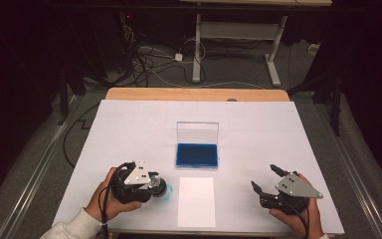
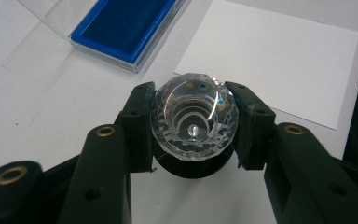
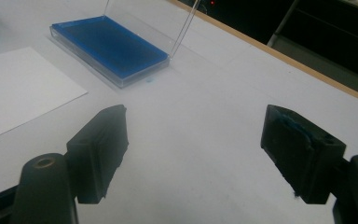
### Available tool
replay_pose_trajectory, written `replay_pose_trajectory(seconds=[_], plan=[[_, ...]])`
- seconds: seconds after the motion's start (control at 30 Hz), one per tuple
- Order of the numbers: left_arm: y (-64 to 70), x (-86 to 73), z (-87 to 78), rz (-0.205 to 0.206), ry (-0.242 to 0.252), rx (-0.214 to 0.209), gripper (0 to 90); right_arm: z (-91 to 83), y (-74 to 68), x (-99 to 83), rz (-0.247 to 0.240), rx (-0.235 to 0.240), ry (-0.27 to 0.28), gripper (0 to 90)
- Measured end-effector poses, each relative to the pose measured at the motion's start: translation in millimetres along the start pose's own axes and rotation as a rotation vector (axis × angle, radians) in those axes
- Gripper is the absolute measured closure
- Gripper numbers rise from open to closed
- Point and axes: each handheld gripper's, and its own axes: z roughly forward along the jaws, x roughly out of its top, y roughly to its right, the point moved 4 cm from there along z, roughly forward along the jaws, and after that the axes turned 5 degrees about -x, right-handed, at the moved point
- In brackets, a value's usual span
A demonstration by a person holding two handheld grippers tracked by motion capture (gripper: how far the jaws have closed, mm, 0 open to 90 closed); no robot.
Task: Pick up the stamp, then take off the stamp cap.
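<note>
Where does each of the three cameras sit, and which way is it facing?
High view: above the person's side, looking forward and down on the table; both hands, left gripper, right gripper.
Left gripper view: rides the left gripper, looking down its jaws shut on a clear faceted stamp.
Right gripper view: rides the right gripper, jaws open, facing across the table.
Shared: blue ink pad and white paper.

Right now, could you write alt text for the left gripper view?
The left tool is clamped on a clear faceted stamp handle over a white table. Behind lie a blue ink pad and a white sheet.
</note>
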Motion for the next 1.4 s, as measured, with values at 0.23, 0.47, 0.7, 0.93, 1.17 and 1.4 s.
replay_pose_trajectory(seconds=[0.23, 0.47, 0.7, 0.93, 1.17, 1.4], plan=[[-1.0, 0.8, -2.5, -0.002, 0.011, 0.002, 54.5, 0.7, 0.3, -1.0, 0.003, 0.001, -0.005, 22.9], [-5.7, 2.4, -5.1, -0.006, 0.025, 0.011, 54.5, 2.1, -0.8, -0.7, 0.002, 0.001, -0.007, 22.9], [-7.9, 6.2, -7.9, -0.014, 0.032, 0.017, 54.5, 1.6, -2.7, -1.3, 0.005, 0.005, -0.011, 23.0], [-8.0, 8.2, -7.1, -0.002, 0.024, 0.020, 54.5, -0.2, -3.2, -1.5, 0.001, 0.001, -0.012, 23.0], [-11.2, 7.3, -8.1, -0.015, 0.034, 0.026, 54.5, 1.8, -3.5, -2.1, 0.000, 0.005, -0.014, 23.0], [-11.6, 8.8, -7.3, -0.012, 0.030, 0.030, 54.5, 1.5, -5.3, -2.3, -0.006, 0.012, -0.016, 23.0]])
